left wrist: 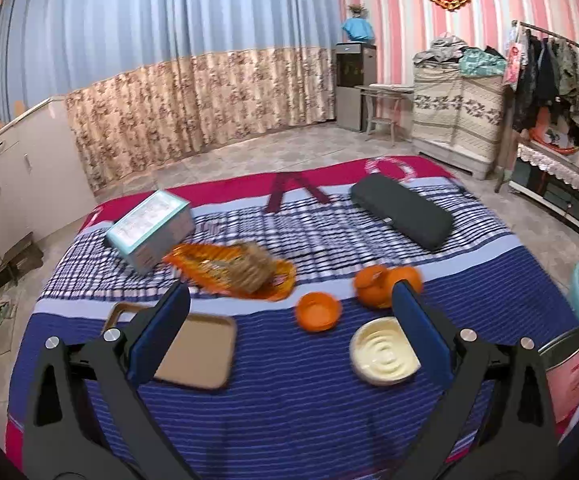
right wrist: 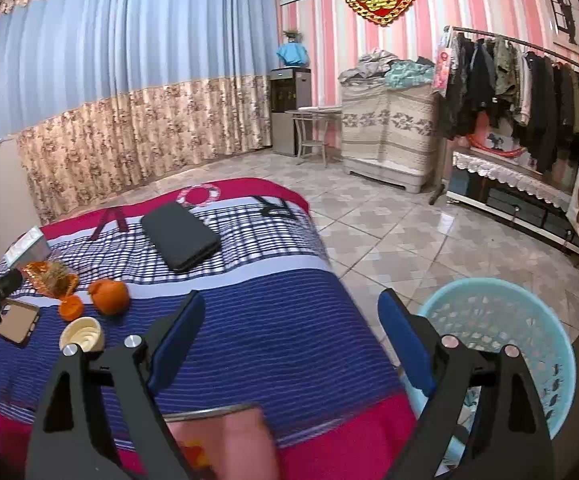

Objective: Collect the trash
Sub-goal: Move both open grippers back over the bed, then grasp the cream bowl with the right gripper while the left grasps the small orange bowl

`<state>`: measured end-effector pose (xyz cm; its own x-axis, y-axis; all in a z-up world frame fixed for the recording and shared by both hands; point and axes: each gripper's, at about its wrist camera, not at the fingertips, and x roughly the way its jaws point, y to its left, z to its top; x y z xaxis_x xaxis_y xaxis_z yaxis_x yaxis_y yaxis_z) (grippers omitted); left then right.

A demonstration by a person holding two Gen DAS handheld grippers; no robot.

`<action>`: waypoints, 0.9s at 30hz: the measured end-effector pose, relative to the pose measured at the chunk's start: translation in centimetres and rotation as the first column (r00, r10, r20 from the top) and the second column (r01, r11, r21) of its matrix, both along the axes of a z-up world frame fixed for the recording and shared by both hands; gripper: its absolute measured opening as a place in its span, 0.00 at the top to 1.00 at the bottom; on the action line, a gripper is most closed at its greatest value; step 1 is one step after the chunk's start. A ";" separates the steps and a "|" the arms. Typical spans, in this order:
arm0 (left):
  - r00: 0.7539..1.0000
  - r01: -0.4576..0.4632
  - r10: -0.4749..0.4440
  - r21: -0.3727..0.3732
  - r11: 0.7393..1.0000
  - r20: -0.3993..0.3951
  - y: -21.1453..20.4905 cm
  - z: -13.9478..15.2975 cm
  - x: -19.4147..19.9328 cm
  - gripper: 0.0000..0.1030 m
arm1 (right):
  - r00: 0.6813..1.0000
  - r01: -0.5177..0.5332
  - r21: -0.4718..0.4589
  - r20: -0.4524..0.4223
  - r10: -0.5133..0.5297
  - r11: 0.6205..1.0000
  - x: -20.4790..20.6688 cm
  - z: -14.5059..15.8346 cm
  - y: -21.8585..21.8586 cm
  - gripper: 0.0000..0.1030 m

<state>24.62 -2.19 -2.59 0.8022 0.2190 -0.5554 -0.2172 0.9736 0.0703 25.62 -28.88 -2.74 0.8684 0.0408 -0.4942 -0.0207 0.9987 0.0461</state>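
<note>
Nearest, lower frame: our left gripper (left wrist: 289,300) and right gripper (right wrist: 289,316), black frames with blue pads, both jaws spread wide and holding nothing.

Lower centre of the right view: a red can (right wrist: 225,436), blurred, its metal rim just below the right gripper; in the left view it stands at the right edge.

Lower right of the right view: a light-blue basket (right wrist: 529,344), perforated plastic, on the floor beside the bed (right wrist: 269,340). We take it for the trash bin.

Centre of the left view, on the striped cloth: a cream ridged cap (left wrist: 385,352); an orange peel cup (left wrist: 316,311), thin and soft; an orange (left wrist: 373,286) partly peeled; a tan flat tray (left wrist: 201,352).

Farther, left of centre: a crinkly orange wrapper (left wrist: 229,268), motion-blurred; a pale carton (left wrist: 149,230); a dark flat case (left wrist: 401,210).

We judge the peel, wrapper and cap to be the trash. Light and flimsy, they call for a low, centred pinch, then release over the basket.
</note>
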 end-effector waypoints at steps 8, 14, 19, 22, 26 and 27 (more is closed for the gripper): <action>0.998 -0.049 0.048 -0.012 0.999 -0.039 3.7 -1.9 -0.9 0.05 | 0.997 -0.071 -0.047 -0.011 0.070 0.996 -0.3 -0.3 3.4 0.16; 0.994 -0.095 0.096 0.007 0.995 -0.057 6.3 -3.5 -1.2 0.05 | 0.991 -0.135 -0.053 -0.022 0.134 0.989 -0.7 -0.5 6.1 0.16; 0.989 -0.121 0.120 -0.007 0.993 -0.083 8.1 -5.0 -1.2 0.05 | 0.977 -0.210 -0.061 -0.044 0.208 0.976 -1.0 -1.3 9.6 0.16; 0.987 -0.138 0.136 -0.023 0.990 -0.081 9.0 -5.8 -1.2 0.05 | 0.962 -0.268 -0.085 -0.071 0.262 0.960 -1.1 -2.3 12.3 0.16; 0.986 -0.141 0.133 -0.082 0.987 -0.099 10.0 -6.8 -1.2 0.05 | 0.938 -0.341 -0.113 -0.110 0.329 0.933 -1.3 -3.9 15.6 0.16; 0.986 -0.142 0.133 -0.091 0.986 -0.097 10.2 -6.8 -1.2 0.05 | 0.931 -0.358 -0.123 -0.122 0.344 0.926 -1.2 -4.3 16.4 0.16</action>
